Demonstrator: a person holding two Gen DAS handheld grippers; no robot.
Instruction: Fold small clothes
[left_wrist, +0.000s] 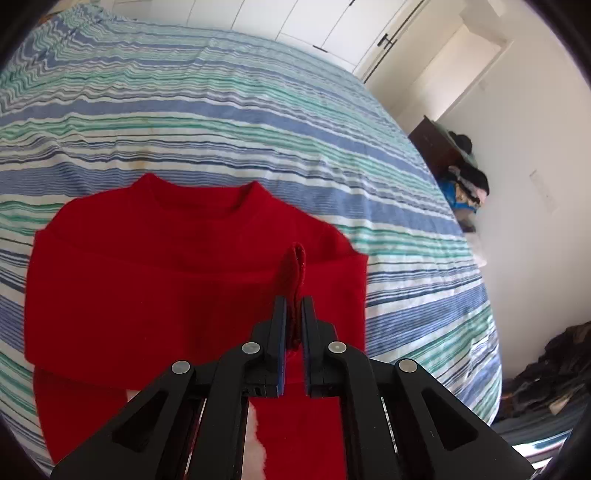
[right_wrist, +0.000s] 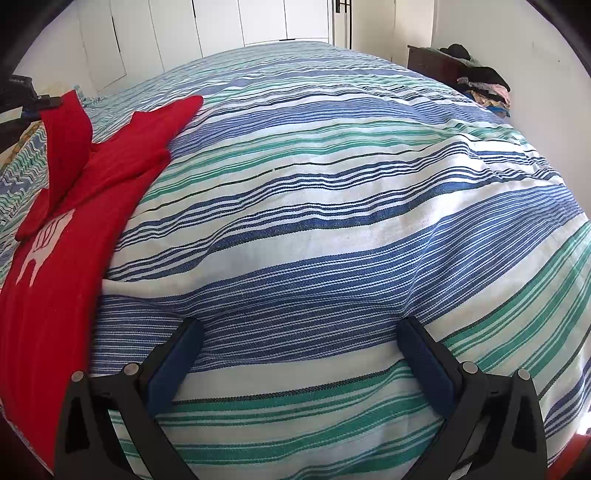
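Observation:
A small red sweater (left_wrist: 166, 266) lies flat on the striped bed, neckline away from me, a white figure on its front. My left gripper (left_wrist: 294, 302) is shut on a red sleeve cuff (left_wrist: 295, 273) and holds it above the sweater's body, right of centre. In the right wrist view the sweater (right_wrist: 66, 229) lies at the far left with the lifted sleeve (right_wrist: 66, 140) rising to the left gripper at the frame's edge. My right gripper (right_wrist: 299, 328) is open and empty, low over bare bedspread to the right of the sweater.
The bed has a blue, green and white striped cover (right_wrist: 332, 184). A dark dresser (left_wrist: 439, 147) piled with clothes stands by the right wall. Dark clothes (left_wrist: 546, 373) lie on the floor past the bed's right edge. White wardrobe doors (right_wrist: 221, 26) are behind.

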